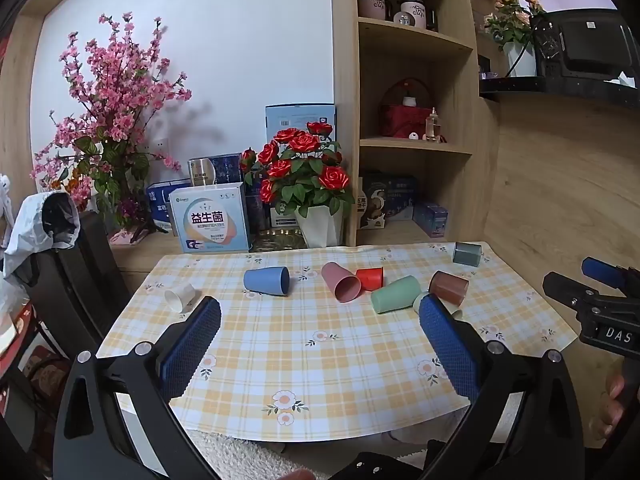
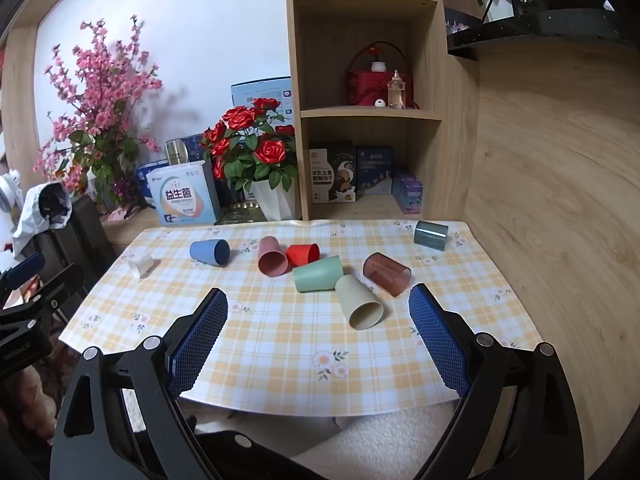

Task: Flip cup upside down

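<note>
Several cups lie on their sides on the checked tablecloth (image 2: pixel 280 340): white (image 2: pixel 141 264), blue (image 2: pixel 210 252), pink (image 2: pixel 272 258), red (image 2: pixel 303 254), green (image 2: pixel 318 274), cream (image 2: pixel 359 302), brown see-through (image 2: pixel 387 268) and grey-green (image 2: pixel 431 234). My right gripper (image 2: pixel 318 308) is open and empty, held above the near half of the table, short of the cream cup. My left gripper (image 1: pixel 320 316) is open and empty, also above the near half; the blue cup (image 1: pixel 267 280) and pink cup (image 1: pixel 340 282) lie beyond it.
A vase of red roses (image 2: pixel 256 152), boxes (image 2: pixel 184 200) and pink blossoms (image 2: pixel 100 100) stand behind the table. A wooden shelf unit (image 2: pixel 368 92) rises at the back. A black chair with a white cloth (image 1: pixel 44 224) is at the left. A wooden wall is on the right.
</note>
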### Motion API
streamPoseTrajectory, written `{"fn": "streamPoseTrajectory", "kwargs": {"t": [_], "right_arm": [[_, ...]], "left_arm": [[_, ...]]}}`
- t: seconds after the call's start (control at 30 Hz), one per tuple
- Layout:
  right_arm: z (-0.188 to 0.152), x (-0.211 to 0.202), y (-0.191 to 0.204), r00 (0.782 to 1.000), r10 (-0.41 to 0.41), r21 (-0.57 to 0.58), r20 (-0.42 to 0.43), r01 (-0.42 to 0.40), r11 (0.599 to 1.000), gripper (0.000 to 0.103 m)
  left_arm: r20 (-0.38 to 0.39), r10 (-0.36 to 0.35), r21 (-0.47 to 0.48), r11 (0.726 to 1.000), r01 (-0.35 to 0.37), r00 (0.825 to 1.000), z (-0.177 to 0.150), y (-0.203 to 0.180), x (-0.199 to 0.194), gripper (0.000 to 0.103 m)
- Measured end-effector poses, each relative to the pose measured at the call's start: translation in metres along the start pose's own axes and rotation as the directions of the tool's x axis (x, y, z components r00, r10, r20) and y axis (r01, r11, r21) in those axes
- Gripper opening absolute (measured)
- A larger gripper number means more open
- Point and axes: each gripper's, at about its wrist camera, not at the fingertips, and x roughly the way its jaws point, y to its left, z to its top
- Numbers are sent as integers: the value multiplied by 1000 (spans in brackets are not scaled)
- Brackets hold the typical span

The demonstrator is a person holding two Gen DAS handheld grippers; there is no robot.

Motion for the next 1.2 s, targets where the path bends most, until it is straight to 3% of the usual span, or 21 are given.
{"fn": "streamPoseTrajectory", "kwargs": {"t": [1.2], "right_arm": [[10,1,2,1000,-4,-3,1,4,1000,89]], "left_arm": [[27,23,-50,999,-21,999,6,12,-1,97]]}}
